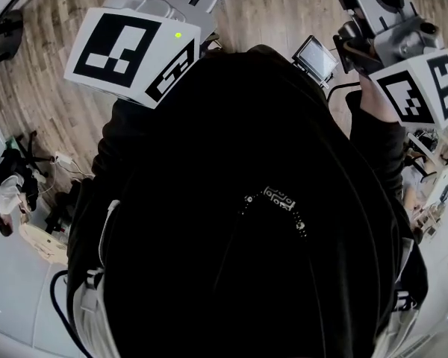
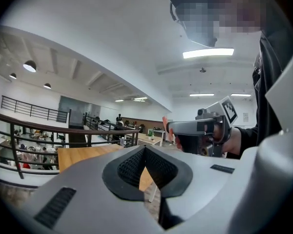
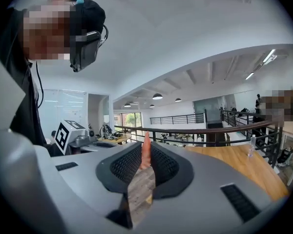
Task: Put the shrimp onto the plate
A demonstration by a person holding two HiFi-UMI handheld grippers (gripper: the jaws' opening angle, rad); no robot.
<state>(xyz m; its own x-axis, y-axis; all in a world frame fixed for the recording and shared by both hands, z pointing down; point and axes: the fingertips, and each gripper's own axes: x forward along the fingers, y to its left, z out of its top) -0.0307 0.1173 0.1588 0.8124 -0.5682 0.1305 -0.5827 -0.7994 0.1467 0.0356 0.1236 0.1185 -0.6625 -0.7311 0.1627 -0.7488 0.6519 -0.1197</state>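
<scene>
Left tool [image 2: 145,149]: pressed together, nothing between.
Right tool [image 3: 145,155]: pinching an upright orange sliver, probably the shrimp [image 3: 146,141].

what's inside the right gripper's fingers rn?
The right gripper is shut on the shrimp. It shows as a thin orange sliver standing between the fingers, with its tip poking above them. The dark pads cover its sides, so its full shape can't be seen.
</scene>
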